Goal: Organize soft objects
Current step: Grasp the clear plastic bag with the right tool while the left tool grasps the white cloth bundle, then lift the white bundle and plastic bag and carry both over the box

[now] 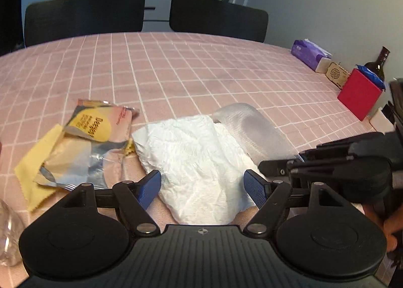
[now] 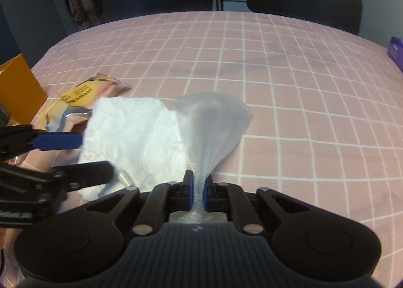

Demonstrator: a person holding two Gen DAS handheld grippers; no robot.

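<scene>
A crumpled white paper towel (image 1: 199, 164) lies on the pink checked tablecloth (image 1: 176, 73). My left gripper (image 1: 202, 186) is open, its blue fingers either side of the towel's near edge. A translucent foam sheet (image 2: 211, 121) lies at the towel's right. My right gripper (image 2: 198, 194) is shut on the sheet's near end, which bunches between the jaws. The sheet also shows in the left wrist view (image 1: 249, 129). A torn foil snack wrapper (image 1: 93, 136) rests on a yellow cloth (image 1: 35, 162) at the left.
A purple tissue pack (image 1: 308, 55), a small wooden speaker (image 1: 337, 73), a red box (image 1: 360, 96) and a dark bottle (image 1: 377, 63) stand at the table's right edge. An orange box (image 2: 17, 89) stands at the left. Two black chairs (image 1: 216, 14) stand beyond.
</scene>
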